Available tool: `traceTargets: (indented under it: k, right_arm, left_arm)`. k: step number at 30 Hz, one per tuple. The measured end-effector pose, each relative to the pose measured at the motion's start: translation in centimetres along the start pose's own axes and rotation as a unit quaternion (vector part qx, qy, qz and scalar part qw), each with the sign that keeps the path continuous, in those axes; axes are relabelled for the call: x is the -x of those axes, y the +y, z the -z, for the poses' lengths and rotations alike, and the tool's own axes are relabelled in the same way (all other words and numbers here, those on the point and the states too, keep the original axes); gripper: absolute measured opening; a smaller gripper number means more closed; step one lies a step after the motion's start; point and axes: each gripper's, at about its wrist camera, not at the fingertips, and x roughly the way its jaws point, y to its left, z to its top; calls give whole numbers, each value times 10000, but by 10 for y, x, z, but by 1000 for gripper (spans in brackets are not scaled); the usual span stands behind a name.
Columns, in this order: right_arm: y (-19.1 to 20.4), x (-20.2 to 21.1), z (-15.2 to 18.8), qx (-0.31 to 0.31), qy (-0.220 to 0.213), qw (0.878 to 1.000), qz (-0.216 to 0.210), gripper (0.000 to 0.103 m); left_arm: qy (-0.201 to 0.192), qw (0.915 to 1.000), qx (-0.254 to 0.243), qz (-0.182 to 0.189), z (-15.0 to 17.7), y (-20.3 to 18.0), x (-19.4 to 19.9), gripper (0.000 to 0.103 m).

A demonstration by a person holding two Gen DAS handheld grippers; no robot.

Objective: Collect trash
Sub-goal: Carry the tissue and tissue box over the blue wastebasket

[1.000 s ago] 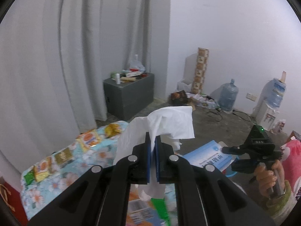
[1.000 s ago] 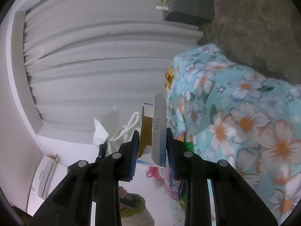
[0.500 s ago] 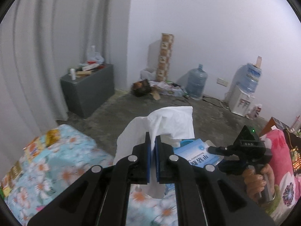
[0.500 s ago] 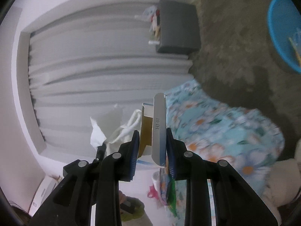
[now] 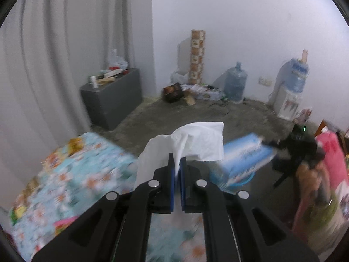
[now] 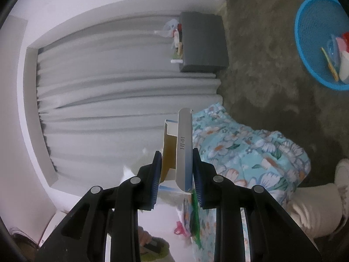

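Both tools grasp trash above the floral surface (image 5: 72, 174): the left tool (image 5: 177, 168) pinches a white tissue (image 5: 196, 146), the right tool (image 6: 176, 170) clamps a box (image 6: 184, 150). Blue basket (image 6: 305, 50) sits at two o'clock.

- Your left gripper (image 5: 177, 170) has bare concrete floor (image 5: 174, 118) ahead; the floral-covered table (image 5: 72, 174) lies just below and to its left.
- The grey cabinet (image 5: 113, 100) and curtain (image 5: 43, 65) close off the far left.
- Your right gripper (image 6: 176, 174) has the blue basket (image 6: 305, 50) standing on open floor, well apart from the table edge.
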Motion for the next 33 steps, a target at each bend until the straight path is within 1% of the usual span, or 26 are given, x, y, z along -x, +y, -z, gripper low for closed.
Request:
traceTargets:
  k: [2,4,6,7,8,9,10,12,14,15,16,18,20,22,25,26,27,28,30,33]
  right_arm:
    - [1,-4,3,18,81,10000,-23,25]
    - [2,-10,7,45,155,9999,-11,25]
    - [2,-18,12,61,246,9997,19,25]
    - [2,-23,14,66,309,9995,47,25]
    - [2,-26,17,66,355,9993,66,25]
    - [1,-30,19,68,399,9991,99,25]
    - [1,-34,22,69,453,9988,143,25]
    - [1,-39,27,75,510,9984,217,25]
    - [0,-41,31,77,549,9981,278,25]
    - [-1,-42,32,72,554,9980,294,25]
    - [-1,-42,33,65,559,9979,310,25]
    - [-2,-41,35,43,566,9978,333,25]
    - [-4,-38,35,20,549,9979,354,25]
    - [-4,-36,35,7,525,9979,370,26]
    - [-4,-32,35,-10,486,9981,380,26]
    - [-4,-30,34,-25,463,9982,377,25]
    - [-5,-30,35,-34,450,9983,375,25]
    - [-5,-28,35,-44,442,9983,373,25]
    - [-7,-24,33,-74,423,9984,368,25]
    - [-11,-20,31,-128,399,9985,361,25]
  left_arm:
    - [137,9997,-20,-183,20,8,13,4]
    - [414,9988,111,-242,42,15,18,4]
    - [912,9948,445,-53,73,24,13,5]
    - [1185,9910,616,69,89,26,8,6]
    - [1414,9872,715,168,101,26,4,15]
    - [1629,9831,789,266,112,24,0,29]
    - [1811,9792,833,378,124,20,-2,34]
    - [1833,9787,723,572,138,10,4,46]
    - [1662,9822,537,693,142,0,14,52]
    - [1539,9843,466,733,142,-5,20,53]
    - [1375,9866,399,778,140,-8,26,53]
    - [1179,9890,305,843,135,-13,30,53]
    - [1067,9910,141,798,130,-20,28,53]
    - [1060,9921,-88,659,125,-29,19,53]
    - [1215,9908,-506,323,122,-38,-6,53]
    - [1243,9903,-564,255,123,-38,-10,50]
    - [1280,9897,-611,189,124,-38,-15,41]
    - [1330,9892,-596,169,123,-35,-20,38]
    - [1349,9897,-444,183,122,-27,-23,26]
    - [1253,9915,-148,312,115,-15,-17,18]
